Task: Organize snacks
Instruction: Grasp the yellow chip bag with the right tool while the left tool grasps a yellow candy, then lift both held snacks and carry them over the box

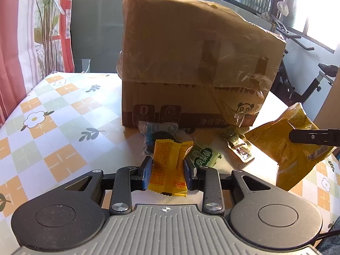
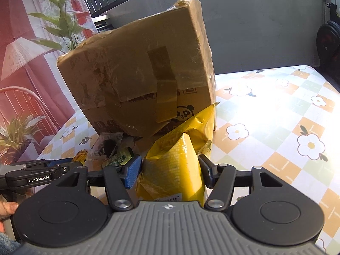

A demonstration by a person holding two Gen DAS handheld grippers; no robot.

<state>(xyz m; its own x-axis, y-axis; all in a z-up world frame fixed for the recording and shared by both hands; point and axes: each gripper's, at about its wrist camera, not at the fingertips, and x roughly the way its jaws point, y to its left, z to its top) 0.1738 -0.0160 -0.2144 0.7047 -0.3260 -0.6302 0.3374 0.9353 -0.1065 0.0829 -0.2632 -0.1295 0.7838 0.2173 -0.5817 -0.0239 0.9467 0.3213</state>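
Observation:
My left gripper (image 1: 167, 166) is shut on a small orange snack packet (image 1: 169, 167), held just above the table in front of a cardboard box (image 1: 191, 63). My right gripper (image 2: 170, 167) is shut on a large yellow snack bag (image 2: 176, 170); that bag shows at the right of the left wrist view (image 1: 284, 142). On the table before the box lie a clear-wrapped dark cookie (image 1: 157, 135), a green packet (image 1: 203, 155) and a small yellowish sachet (image 1: 238, 144). The box also stands in the right wrist view (image 2: 138, 74).
The table carries a checkered floral cloth (image 1: 53, 127) (image 2: 276, 116). A plant and red-white curtain (image 1: 31, 31) stand at the left. An exercise bike (image 1: 301, 80) stands behind the table's right side. The left gripper shows at the left edge of the right wrist view (image 2: 38, 170).

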